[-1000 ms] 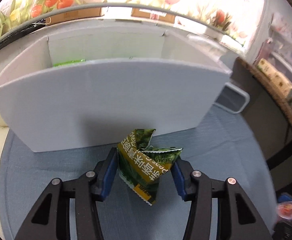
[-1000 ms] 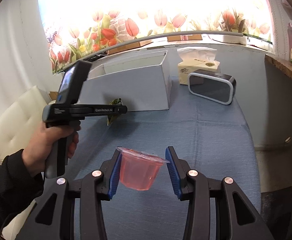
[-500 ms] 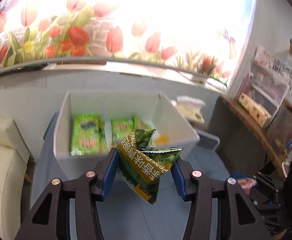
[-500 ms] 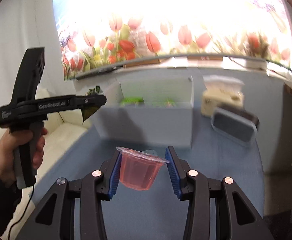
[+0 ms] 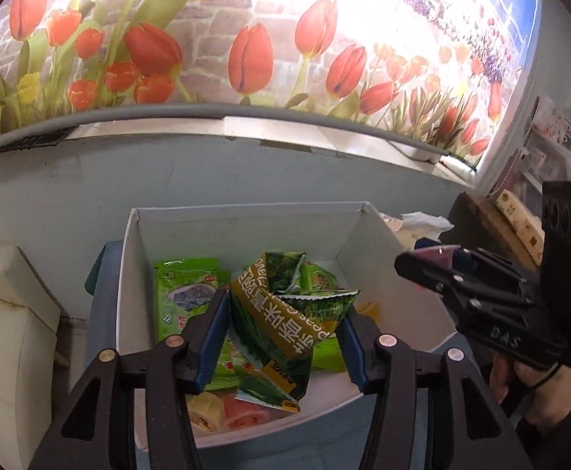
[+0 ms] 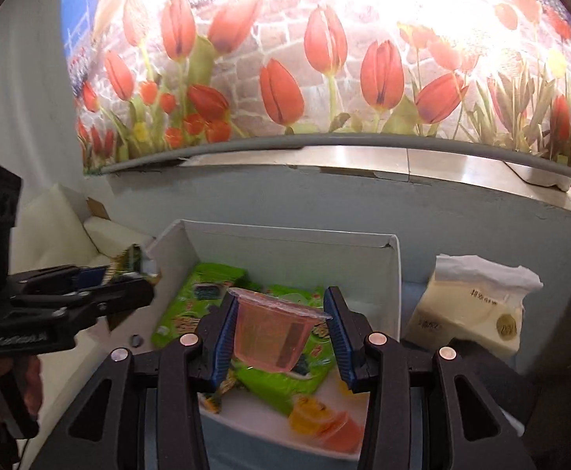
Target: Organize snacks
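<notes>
My left gripper (image 5: pixel 283 327) is shut on a crumpled dark green and yellow snack packet (image 5: pixel 285 313), held above the open white box (image 5: pixel 246 231). My right gripper (image 6: pixel 279 329) is shut on a pink jelly cup (image 6: pixel 273 333), also held over the white box (image 6: pixel 293 246). Inside the box lie bright green snack packets (image 5: pixel 185 290) (image 6: pixel 203 290) and jelly cups, pink and yellow (image 5: pixel 226 415), yellow and orange (image 6: pixel 324 423). The right gripper shows at the right of the left wrist view (image 5: pixel 407 264), the left gripper at the left of the right wrist view (image 6: pixel 144 278).
A tissue pack (image 6: pixel 477 305) stands right of the box. A pale cushioned seat (image 5: pixel 7 313) is to the left. A blue-grey wall with a ledge (image 5: pixel 246 125) and tulip mural rises right behind the box. A wooden shelf with boxes (image 5: pixel 520 223) is far right.
Both grippers rose from table level and moved forward over the open box. The view now looks down into the box. Both keep hold of their snacks.
</notes>
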Available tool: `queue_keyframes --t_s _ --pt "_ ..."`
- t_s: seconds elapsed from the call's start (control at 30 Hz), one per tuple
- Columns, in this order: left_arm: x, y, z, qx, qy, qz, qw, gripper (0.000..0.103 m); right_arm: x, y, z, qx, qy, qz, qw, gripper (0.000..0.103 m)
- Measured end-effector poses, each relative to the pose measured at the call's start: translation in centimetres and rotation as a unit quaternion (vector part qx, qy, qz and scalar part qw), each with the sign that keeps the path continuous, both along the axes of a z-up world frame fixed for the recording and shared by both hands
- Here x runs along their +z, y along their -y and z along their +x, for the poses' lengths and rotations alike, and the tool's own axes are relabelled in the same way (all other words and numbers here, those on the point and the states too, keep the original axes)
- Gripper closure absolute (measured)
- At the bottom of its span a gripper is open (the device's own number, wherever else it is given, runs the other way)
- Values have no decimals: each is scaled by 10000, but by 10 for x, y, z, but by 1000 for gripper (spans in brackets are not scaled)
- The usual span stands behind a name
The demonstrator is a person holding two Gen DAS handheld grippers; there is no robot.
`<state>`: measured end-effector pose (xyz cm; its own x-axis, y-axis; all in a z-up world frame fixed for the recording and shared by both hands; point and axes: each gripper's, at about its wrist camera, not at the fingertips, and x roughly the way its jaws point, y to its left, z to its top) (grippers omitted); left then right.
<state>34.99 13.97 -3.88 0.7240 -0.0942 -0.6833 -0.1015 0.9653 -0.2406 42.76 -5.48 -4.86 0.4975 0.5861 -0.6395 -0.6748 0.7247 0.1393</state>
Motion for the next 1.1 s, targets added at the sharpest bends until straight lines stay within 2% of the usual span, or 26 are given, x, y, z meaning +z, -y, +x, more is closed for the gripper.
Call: queue_keyframes --t_s 0.03,0.07,0.1,0.13,0.33,0.63,0.73,0.8,0.97,1.03,1.1 --pt "-5 -1 3 27 -109 55 9999 33 -5 -2 6 -22 -48 -63 10000 48" --pt "-8 -2 4 67 -169 100 9998 14 -8 -2 9 -79 -81 -130 9999 19" --pt "-10 -4 4 78 -155 118 9998 0 -11 -2 11 -155 -59 -178 9997 4" --pt "-11 -5 1 55 -98 128 9999 0 -11 0 11 -173 -16 -154 9997 0" --pt "-15 -5 -8 93 -111 265 9995 0 -4 14 8 -396 30 -64 9992 0" --pt "7 2 -34 402 159 340 9985 0 10 27 -11 -574 155 8 9982 0" --pt "17 9 -55 590 336 633 9957 0 12 30 -28 -473 113 6 9988 0" --pt "24 15 -71 640 491 811 9934 0 16 33 -45 -456 262 -103 9986 0" --pt "47 40 -129 1001 903 1327 9819 0 42 48 -108 -625 1055 -363 9918 0" --pt "48 44 -151 967 1061 1163 9828 0 52 58 -140 -629 1320 -335 9887 0" --pt "41 45 -161 823 788 811 9902 0 56 67 -164 -595 1279 -302 9895 0"
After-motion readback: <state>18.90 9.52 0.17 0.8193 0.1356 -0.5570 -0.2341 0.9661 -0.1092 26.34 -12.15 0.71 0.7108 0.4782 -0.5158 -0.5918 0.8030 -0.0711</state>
